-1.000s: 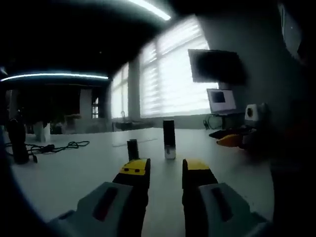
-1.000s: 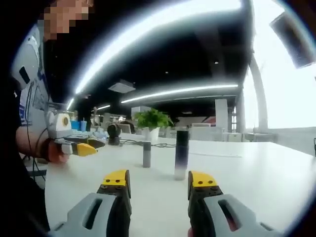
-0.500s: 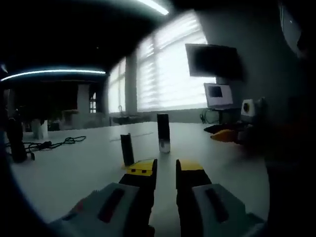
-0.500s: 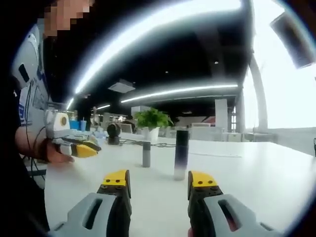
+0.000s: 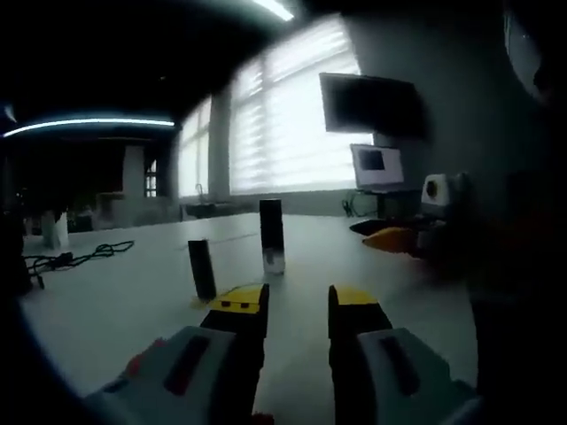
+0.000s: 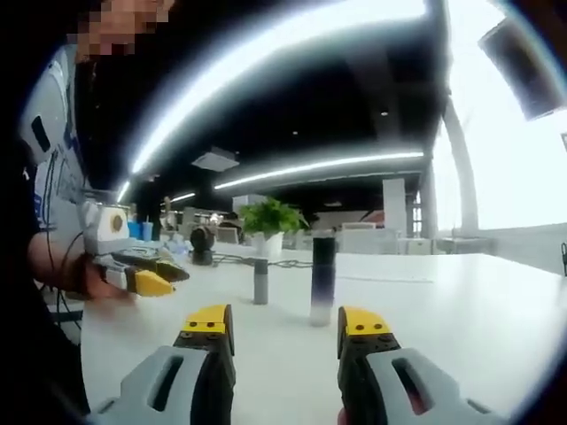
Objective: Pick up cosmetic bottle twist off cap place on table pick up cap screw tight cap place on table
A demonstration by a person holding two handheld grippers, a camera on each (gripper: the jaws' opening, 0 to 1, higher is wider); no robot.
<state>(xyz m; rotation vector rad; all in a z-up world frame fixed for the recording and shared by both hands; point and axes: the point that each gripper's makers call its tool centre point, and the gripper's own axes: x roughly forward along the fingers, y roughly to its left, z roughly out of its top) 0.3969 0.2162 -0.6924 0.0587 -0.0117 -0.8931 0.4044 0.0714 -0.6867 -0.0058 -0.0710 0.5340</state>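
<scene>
A tall dark cosmetic bottle (image 5: 271,236) with a pale base stands upright on the white table (image 5: 133,301), and its small dark cap (image 5: 202,270) stands apart to its left. My left gripper (image 5: 297,301) is open and empty, short of both. From the other side, the bottle (image 6: 322,279) is just ahead of my right gripper (image 6: 285,323), which is open and empty, with the cap (image 6: 260,281) left of the bottle. A hand holds the left gripper (image 6: 142,274) low over the table. The right gripper (image 5: 399,239) hovers at the right.
A potted plant (image 6: 272,226) and cables (image 5: 80,257) sit at the table's far side. A wall screen (image 5: 368,104) and a small monitor (image 5: 376,166) stand by the bright windows. The person's body (image 6: 44,221) stands to the left.
The left gripper's jaws narrowed half a second ago and have widened again. Its view has swung, so the bottle and cap sit further left. The right gripper has barely moved.
</scene>
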